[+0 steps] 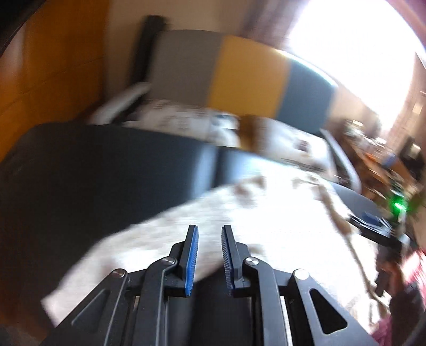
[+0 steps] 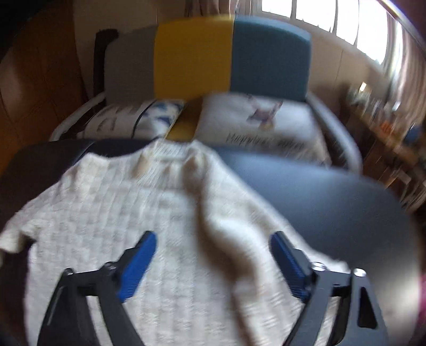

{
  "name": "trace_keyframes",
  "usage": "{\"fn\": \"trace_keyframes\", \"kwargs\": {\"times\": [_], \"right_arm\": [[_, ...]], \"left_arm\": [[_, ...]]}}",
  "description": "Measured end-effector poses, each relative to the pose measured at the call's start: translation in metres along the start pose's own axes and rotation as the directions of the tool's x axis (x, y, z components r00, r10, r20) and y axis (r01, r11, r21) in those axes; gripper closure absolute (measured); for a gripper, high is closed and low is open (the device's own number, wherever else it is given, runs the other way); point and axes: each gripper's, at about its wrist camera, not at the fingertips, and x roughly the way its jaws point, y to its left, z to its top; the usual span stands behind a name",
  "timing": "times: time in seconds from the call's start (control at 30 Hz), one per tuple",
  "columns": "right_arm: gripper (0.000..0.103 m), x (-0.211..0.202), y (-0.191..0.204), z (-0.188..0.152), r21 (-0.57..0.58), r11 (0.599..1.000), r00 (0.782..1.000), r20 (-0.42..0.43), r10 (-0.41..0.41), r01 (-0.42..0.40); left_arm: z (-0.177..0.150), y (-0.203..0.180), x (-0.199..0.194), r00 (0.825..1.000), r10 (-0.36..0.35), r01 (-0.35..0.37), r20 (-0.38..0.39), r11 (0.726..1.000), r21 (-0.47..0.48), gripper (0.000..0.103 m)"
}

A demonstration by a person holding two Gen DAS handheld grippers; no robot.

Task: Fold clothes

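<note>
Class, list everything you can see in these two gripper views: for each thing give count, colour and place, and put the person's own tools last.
sweater: one, cream knit, spread on the dark table, a fold ridge running down it.
table: one, dark grey, nearest the cameras.
headboard: one, in grey, yellow and blue panels, at the back.
pillows: two, white with prints, below the headboard.
window: one, bright, upper right.
shelf clutter: blurred, count unclear, far right.
left gripper: one, black with blue pads, narrowly open over the sweater.
right gripper: one, black with blue pads, wide open over the sweater.
</note>
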Motion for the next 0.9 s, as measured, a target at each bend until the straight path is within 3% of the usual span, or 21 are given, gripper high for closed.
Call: {"fn": "trace_keyframes", "kwargs": {"times": [0.2, 0.27, 0.3, 0.33, 0.5, 0.67, 0.8, 0.9], "right_arm": [[0.005, 0.047, 0.002, 0.027, -0.120, 0.990, 0.995, -0.057, -0.084, 0.077], [0.046, 0.066, 0.002, 0.026, -0.144, 0.984, 0.986, -0.118, -0.120, 0.102], [0.100, 0.074, -0.002, 0.025, -0.131, 0.986, 0.981, -0.149, -0.126, 0.106], [0.096, 0.078, -0.007, 0.026, -0.105, 0.988, 0.978, -0.161, -0.129, 0.112], [0.096, 0.072, -0.054, 0.039, 0.060, 0.985, 0.981, -0.118, -0.153, 0.161], [0.096, 0.103, -0.087, 0.052, 0.104, 0.975, 0.966, -0.192, -0.174, 0.197], [0.095, 0.126, -0.097, 0.053, 0.102, 0.979, 0.956, -0.257, -0.144, 0.175], [0.085, 0.128, -0.099, 0.056, 0.073, 0.982, 0.954, -0.258, -0.152, 0.176]], "left_arm": [[-0.019, -0.071, 0.066, 0.985, -0.107, 0.114, -0.133, 0.993, 0.043, 0.086], [-0.031, -0.086, 0.083, 0.978, -0.119, 0.131, -0.169, 0.990, 0.059, 0.086], [-0.037, -0.092, 0.090, 0.974, -0.122, 0.137, -0.189, 0.988, 0.069, 0.086], [-0.042, -0.099, 0.098, 0.970, -0.123, 0.142, -0.209, 0.987, 0.079, 0.086], [-0.069, -0.116, 0.120, 0.955, -0.106, 0.150, -0.275, 0.978, 0.143, 0.086], [-0.077, -0.116, 0.125, 0.953, -0.096, 0.148, -0.288, 0.975, 0.167, 0.086], [-0.058, -0.115, 0.119, 0.958, -0.114, 0.162, -0.263, 0.973, 0.167, 0.086], [-0.030, -0.118, 0.128, 0.961, -0.144, 0.180, -0.238, 0.974, 0.140, 0.086]]}}
